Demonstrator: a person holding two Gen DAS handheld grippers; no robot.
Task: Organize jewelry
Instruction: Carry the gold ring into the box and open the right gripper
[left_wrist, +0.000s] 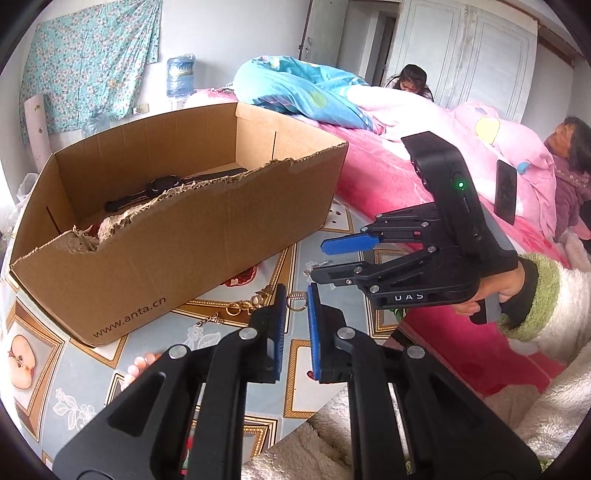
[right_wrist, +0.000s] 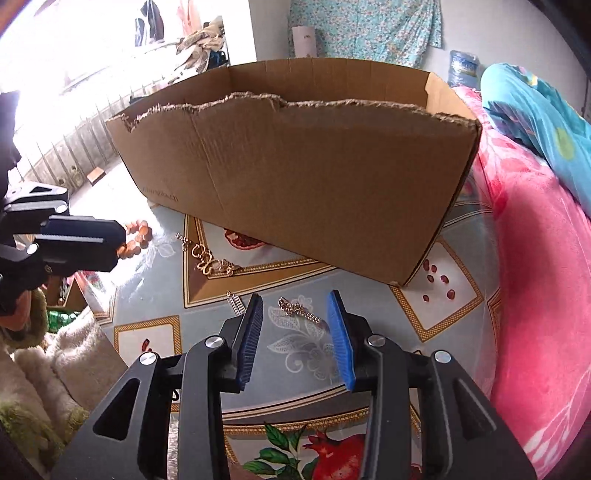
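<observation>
Beside the cardboard box (left_wrist: 177, 236), left wrist view: gold chain (left_wrist: 242, 306) and spring-ring earring (left_wrist: 296, 298) lie on the counter (left_wrist: 88, 380); watch (left_wrist: 166, 184) inside box. Left claw (left_wrist: 295, 302) spread, empty, over the earring. Right claw (left_wrist: 332, 258) spread, hand-held.

Right wrist view: silver chain (right_wrist: 300, 310) on counter near box front, between the spread right claw (right_wrist: 295, 306) tips. Bead bracelet (right_wrist: 136, 240) behind left claw (right_wrist: 110, 240).

One cardboard box (left_wrist: 192, 221), torn along its near rim; one black watch (left_wrist: 162, 184) inside it. On the patterned tablecloth (right_wrist: 454, 280): one gold chain with looped links (right_wrist: 208, 260), one small spring-shaped piece with a ring (left_wrist: 296, 297), one thin silver-and-gold chain (right_wrist: 299, 310), one bracelet of orange beads (right_wrist: 136, 238). Two grippers: left gripper (left_wrist: 295, 306), right gripper (right_wrist: 295, 314), each with two blue-padded fingers, both parted
</observation>
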